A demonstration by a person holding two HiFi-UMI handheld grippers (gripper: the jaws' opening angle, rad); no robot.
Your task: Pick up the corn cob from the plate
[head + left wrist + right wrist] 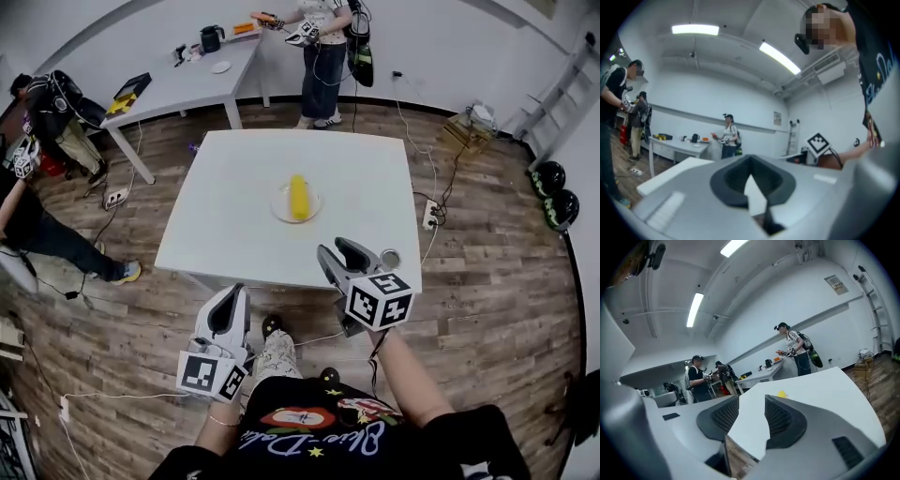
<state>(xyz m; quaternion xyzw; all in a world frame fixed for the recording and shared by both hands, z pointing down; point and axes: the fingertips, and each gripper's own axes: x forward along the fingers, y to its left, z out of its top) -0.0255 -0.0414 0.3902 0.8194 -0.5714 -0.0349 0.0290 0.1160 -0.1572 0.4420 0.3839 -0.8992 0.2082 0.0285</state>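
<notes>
A yellow corn cob (pixel 298 197) lies on a small clear plate (pixel 279 212) in the middle of the white table (pixel 225 206). My right gripper (pixel 343 252) hovers over the table's near edge, short of the plate, and is open with nothing between its fingers. In the right gripper view its jaws (pixel 751 402) stand apart, and the corn cob (pixel 782 394) shows small just beyond the right fingertip. My left gripper (pixel 230 298) hangs below the table's near edge, off to the left, shut and empty. The left gripper view shows its dark pads (pixel 726 180) meeting at the tips.
A small round object (pixel 390 258) sits at the table's near right corner, beside my right gripper. A second table (pixel 178 84) with a kettle (pixel 212 37) stands at the back left. One person (pixel 323 52) stands behind it, another (pixel 33 225) at the left. Cables and a power strip (pixel 431 214) lie on the wooden floor.
</notes>
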